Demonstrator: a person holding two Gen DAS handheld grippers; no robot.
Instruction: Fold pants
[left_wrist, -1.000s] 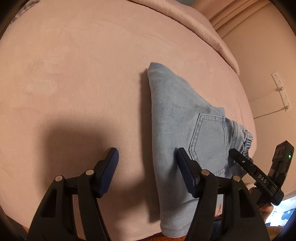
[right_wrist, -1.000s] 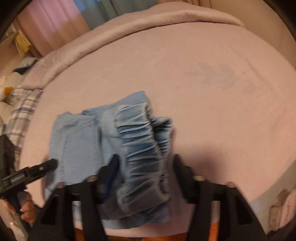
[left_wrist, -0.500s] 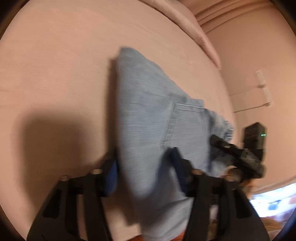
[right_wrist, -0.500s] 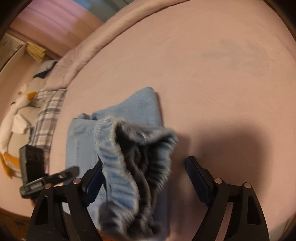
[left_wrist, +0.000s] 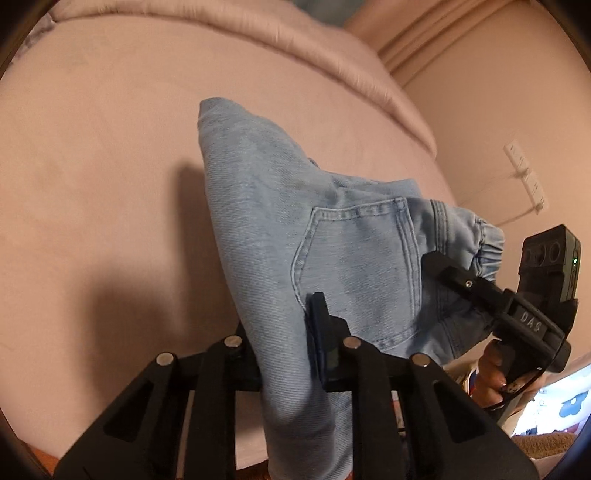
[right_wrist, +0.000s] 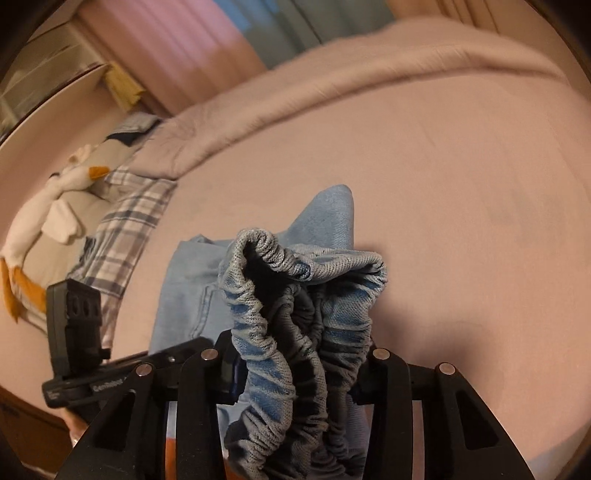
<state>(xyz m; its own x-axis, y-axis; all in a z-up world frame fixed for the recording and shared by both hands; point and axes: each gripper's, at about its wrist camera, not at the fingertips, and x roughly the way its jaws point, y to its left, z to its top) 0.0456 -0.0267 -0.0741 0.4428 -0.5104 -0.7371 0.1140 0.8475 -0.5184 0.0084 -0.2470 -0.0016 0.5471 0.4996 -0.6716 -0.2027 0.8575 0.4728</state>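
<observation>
1. My left gripper (left_wrist: 284, 332) is pinching the folded edge of the pants (left_wrist: 332, 236), centre-bottom of the left view.
2. My right gripper (right_wrist: 299, 373) is clamped on the bunched elastic waistband (right_wrist: 295, 295) (lower centre, right view).
3. Pants lifted partly off the pink bed (left_wrist: 92, 166), back pocket (left_wrist: 354, 266) facing up.
4. Plush goose (right_wrist: 48, 199) at left edge.

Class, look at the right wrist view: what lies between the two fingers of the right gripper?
In the right wrist view, the gathered elastic waistband of the light-blue jeans fills the gap in the right gripper, which is shut on it.
</observation>
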